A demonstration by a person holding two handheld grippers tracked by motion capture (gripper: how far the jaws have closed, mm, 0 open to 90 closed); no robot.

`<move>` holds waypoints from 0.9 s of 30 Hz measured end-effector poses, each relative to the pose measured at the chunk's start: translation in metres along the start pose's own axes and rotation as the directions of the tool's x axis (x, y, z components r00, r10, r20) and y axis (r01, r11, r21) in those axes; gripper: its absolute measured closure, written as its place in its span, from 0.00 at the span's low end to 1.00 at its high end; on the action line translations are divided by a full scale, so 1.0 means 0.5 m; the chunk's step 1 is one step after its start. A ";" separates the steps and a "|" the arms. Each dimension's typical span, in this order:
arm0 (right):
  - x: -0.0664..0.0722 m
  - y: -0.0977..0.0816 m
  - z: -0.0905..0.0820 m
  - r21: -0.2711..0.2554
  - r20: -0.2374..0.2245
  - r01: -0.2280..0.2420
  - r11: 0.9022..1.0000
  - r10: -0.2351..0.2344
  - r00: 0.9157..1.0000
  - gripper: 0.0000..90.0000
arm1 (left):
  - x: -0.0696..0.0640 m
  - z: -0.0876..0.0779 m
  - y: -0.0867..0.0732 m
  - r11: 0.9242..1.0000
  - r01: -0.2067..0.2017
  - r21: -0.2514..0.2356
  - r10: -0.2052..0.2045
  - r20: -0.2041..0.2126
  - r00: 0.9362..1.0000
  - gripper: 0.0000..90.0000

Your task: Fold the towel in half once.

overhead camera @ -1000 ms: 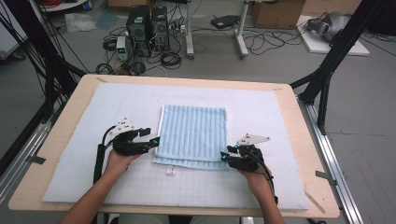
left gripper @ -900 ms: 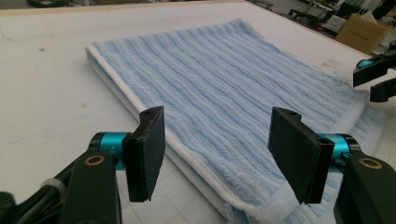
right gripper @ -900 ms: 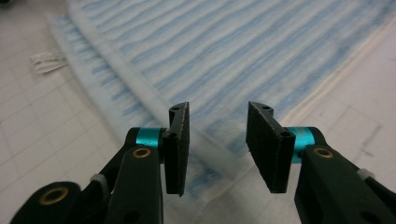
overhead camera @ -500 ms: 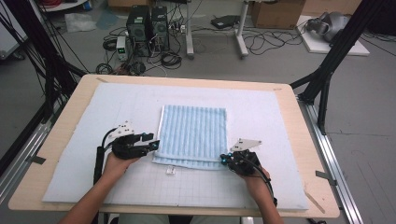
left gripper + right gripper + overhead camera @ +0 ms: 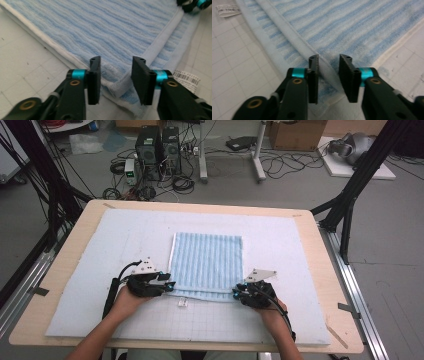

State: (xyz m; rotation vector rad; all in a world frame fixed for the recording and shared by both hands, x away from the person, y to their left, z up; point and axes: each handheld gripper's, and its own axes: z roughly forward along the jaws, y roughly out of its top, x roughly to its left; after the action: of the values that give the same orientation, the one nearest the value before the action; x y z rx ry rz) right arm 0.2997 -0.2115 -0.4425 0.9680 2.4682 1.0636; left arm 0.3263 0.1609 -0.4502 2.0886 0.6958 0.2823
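A blue-and-white striped towel (image 5: 207, 262) lies folded flat on the pale mat (image 5: 125, 235). My left gripper (image 5: 170, 286) is at its near left corner. In the left gripper view the towel (image 5: 100, 25) has that corner lying between the left gripper's (image 5: 116, 62) jaws, which have just been closing; gaps remain beside the cloth, so it is open. My right gripper (image 5: 235, 295) is at the near right corner. In the right gripper view the towel's (image 5: 352, 25) white hem is bunched between the right gripper's (image 5: 329, 60) pads, which have just eased apart slightly.
A small white barcode label (image 5: 182, 304) pokes out from under the towel's near edge, also seen as a label (image 5: 187, 78) and a label (image 5: 227, 10). The wooden table (image 5: 70, 250) rims the mat. Cables and computer cases (image 5: 157, 145) sit on the floor beyond.
Both hands stay at the towel's near corners. The right gripper has shifted slightly left onto its corner, and the left gripper's jaws look narrower.
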 end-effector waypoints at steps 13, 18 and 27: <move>0.000 0.008 -0.015 -0.046 -0.008 -0.010 0.999 0.010 1.000 0.93 | 0.004 -0.022 0.003 0.995 0.061 -0.082 -0.056 0.054 0.997 0.96; 0.001 0.012 -0.034 -0.075 -0.015 -0.005 0.997 0.003 1.000 0.95 | 0.002 -0.042 0.011 0.988 0.077 -0.132 -0.067 0.079 0.995 0.96; 0.012 0.009 -0.048 -0.071 -0.043 0.006 0.997 -0.009 0.999 0.95 | -0.009 -0.061 0.004 0.988 0.086 -0.131 -0.073 0.103 0.992 0.96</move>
State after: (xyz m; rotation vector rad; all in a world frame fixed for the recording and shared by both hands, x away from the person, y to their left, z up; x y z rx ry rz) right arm 0.2855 -0.2182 -0.4227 0.9236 2.4483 1.1722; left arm 0.3100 0.1786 -0.4307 1.9274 0.6805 0.1761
